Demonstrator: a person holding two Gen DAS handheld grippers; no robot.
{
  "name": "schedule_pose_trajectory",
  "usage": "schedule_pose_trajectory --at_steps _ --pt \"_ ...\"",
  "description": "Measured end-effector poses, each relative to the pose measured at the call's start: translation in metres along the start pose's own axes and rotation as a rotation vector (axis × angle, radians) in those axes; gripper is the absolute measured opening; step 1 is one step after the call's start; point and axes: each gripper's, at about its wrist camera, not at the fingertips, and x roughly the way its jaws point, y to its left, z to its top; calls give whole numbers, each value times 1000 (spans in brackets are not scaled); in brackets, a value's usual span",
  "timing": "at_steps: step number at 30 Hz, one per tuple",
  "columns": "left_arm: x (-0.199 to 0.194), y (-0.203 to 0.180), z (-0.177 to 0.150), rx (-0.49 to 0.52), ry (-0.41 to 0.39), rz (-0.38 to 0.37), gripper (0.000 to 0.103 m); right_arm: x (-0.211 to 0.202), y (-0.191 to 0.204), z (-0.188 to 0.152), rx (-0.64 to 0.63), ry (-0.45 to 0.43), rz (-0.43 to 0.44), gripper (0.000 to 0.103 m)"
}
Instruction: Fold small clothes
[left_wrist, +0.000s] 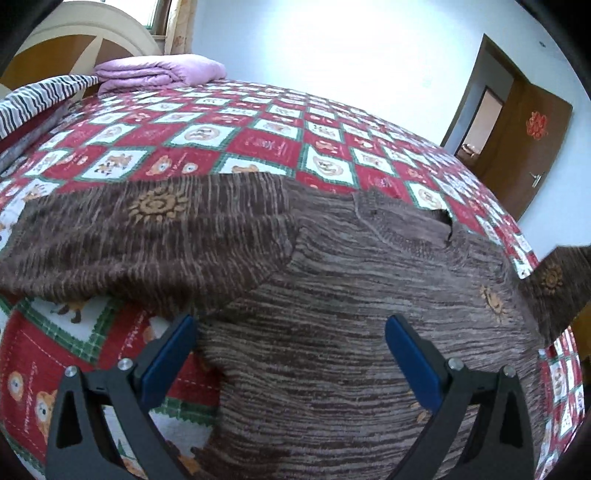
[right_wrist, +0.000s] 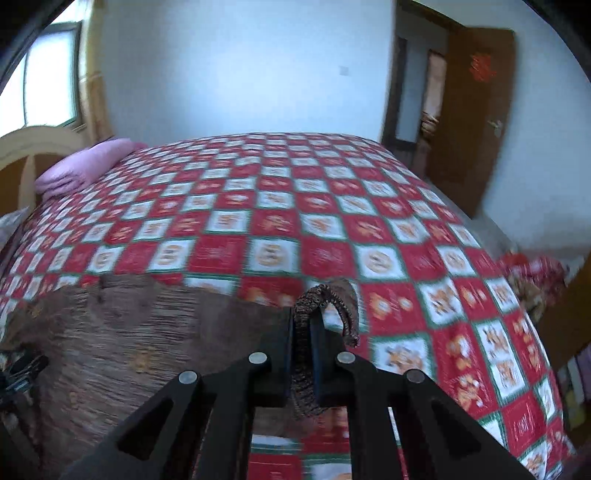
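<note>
Right wrist view: right claw (right_wrist: 303, 343) pinches brown sweater's (right_wrist: 110, 332) lifted sleeve edge.

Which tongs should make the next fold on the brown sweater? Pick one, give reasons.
Right. The right tongs are already shut on a sleeve end of the brown sweater, lifted off the bedspread. The left tongs stand open above the body, holding nothing.

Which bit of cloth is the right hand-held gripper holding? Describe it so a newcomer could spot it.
Start at the bed with the red, white and green checked bedspread. A brown knitted sweater lies on its near side. The right hand-held gripper is shut on the sweater's sleeve, which arches up out of the jaws, raised while the rest lies flat.
</note>
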Motion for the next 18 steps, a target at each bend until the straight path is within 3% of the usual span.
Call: schedule_pose_trajectory --at_steps 7,13,14,16,17,18 --pt "-1 1 -2 0 -7 -19 103 11 107 6 -139 8 111 7" --pt "0 -2 -3 12 0 -8 103 67 193 -26 -125 54 297 8" --pt "0 -2 -3 16 2 -6 103 84 205 -35 -110 100 354 12" --pt "1 -3 -3 20 6 -1 103 111 220 -54 -93 232 401 38" --pt "0 -2 -3 19 5 0 103 112 221 -62 -84 248 406 52" --pt "1 -2 -3 19 5 0 103 108 215 -71 -73 241 431 52"
